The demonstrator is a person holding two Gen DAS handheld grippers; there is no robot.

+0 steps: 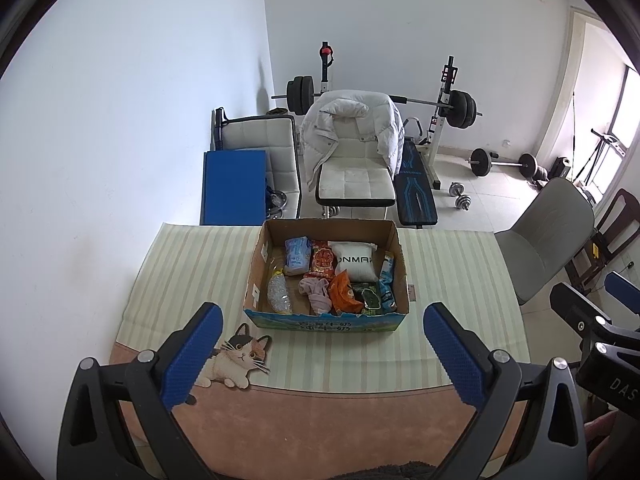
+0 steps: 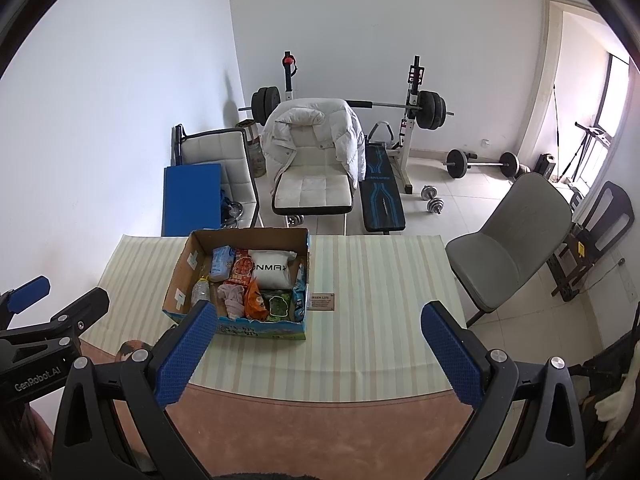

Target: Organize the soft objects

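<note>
left wrist: cardboard box [image 1: 326,322] mid-table [image 1: 460,320], margins around.

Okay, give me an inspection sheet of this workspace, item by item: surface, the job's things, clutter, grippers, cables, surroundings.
Surface: table under a striped cloth, with a cat picture near the front edge.
Job's things: open cardboard box holding a white pouch, pink cloth, orange packet, green packet, blue packet, red packet.
Clutter: small label beside the box.
Grippers: left gripper open, empty; right gripper open, empty.
Cables: nothing seen.
Surroundings: white chair draped with a jacket, barbell rack, grey chair.
</note>
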